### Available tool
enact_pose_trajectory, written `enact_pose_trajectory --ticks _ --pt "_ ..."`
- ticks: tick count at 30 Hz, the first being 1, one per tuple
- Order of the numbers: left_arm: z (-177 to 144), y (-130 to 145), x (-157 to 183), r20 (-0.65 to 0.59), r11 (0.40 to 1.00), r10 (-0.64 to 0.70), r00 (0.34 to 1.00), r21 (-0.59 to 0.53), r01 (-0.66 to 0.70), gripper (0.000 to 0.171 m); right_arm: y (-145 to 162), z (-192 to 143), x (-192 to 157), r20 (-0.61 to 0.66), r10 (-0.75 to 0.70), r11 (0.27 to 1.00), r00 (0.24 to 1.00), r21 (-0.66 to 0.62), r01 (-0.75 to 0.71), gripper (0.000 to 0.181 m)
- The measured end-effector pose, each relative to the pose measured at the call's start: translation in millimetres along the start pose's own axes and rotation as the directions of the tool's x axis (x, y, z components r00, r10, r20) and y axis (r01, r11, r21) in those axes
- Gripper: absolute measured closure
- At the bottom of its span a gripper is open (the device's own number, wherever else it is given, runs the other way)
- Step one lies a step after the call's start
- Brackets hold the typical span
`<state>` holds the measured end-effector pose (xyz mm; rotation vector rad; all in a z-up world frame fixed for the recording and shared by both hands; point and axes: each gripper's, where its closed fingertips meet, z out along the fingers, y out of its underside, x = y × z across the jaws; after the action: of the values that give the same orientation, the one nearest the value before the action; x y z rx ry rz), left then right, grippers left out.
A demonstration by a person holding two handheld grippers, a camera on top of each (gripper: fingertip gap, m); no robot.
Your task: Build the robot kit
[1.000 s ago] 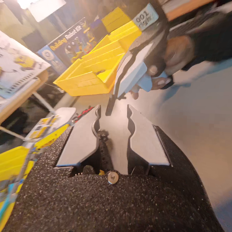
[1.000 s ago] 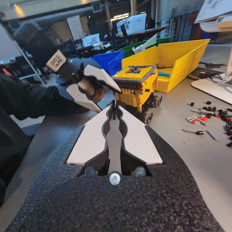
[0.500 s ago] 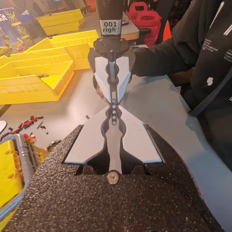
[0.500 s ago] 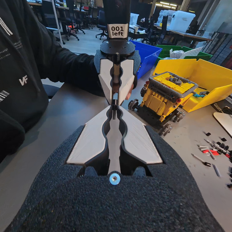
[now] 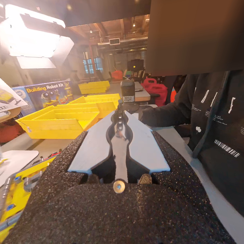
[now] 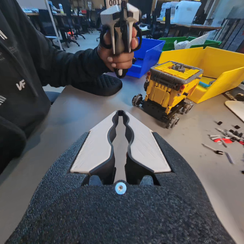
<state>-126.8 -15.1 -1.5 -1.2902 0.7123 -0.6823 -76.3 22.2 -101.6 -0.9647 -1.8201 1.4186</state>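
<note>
The left gripper (image 5: 119, 113) is clenched on a black perforated beam (image 5: 119, 120), a slim strip with round holes that stands up between its pale fingers (image 5: 95, 143) and pokes out past the tips at 12 o'clock. Seen from the right wrist view, that same gripper (image 6: 122, 52) hangs in the air at 12 o'clock, pointing down, with a person's hand (image 6: 117, 59) wrapped round its handle and the dark beam (image 6: 123, 15) running between its fingers.

The right gripper (image 6: 120, 112) is closed on a small black pin (image 6: 120, 113), only the end of which shows between the tips; what kind of piece it is cannot be told. It hovers over the grey table (image 6: 81, 105), well apart from the left gripper.

At 2 o'clock in the right wrist view stands a yellow brick-built robot vehicle (image 6: 170, 89) on small wheels, with a grey frame and a gear on top. At 3 o'clock lies a scatter of small loose parts (image 6: 227, 138), black, grey and red. Behind the vehicle at 2 o'clock sits an open yellow bin (image 6: 216, 68), and at 1 o'clock a blue bin (image 6: 146, 58), with a green bin (image 6: 187, 40) farther back.

In the left wrist view, stacked yellow trays (image 5: 59, 121) lie at 10 o'clock, a printed kit box (image 5: 43, 95) stands behind them, and the person's dark sleeve (image 5: 165, 114) reaches in from 2 o'clock.
</note>
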Motion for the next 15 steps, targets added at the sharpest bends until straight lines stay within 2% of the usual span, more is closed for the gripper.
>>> enact_pose_trajectory --ticks 3,7,15 --pt "7 20 -2 -0.015 0.995 -0.083 0.996 -0.063 0.082 0.167 3 5 9 -0.039 -0.071 0.994 0.997 -0.081 0.068 0.175" --pt "17 43 -2 -0.014 0.971 -0.198 0.98 -0.139 0.194 0.167 43 7 13 -0.062 -0.141 0.943 0.988 -0.312 0.115 0.175" --pt "27 60 5 -0.024 0.956 -0.219 0.975 -0.206 0.21 0.167 75 9 2 -0.012 -0.21 0.854 0.978 -0.489 0.177 0.174"
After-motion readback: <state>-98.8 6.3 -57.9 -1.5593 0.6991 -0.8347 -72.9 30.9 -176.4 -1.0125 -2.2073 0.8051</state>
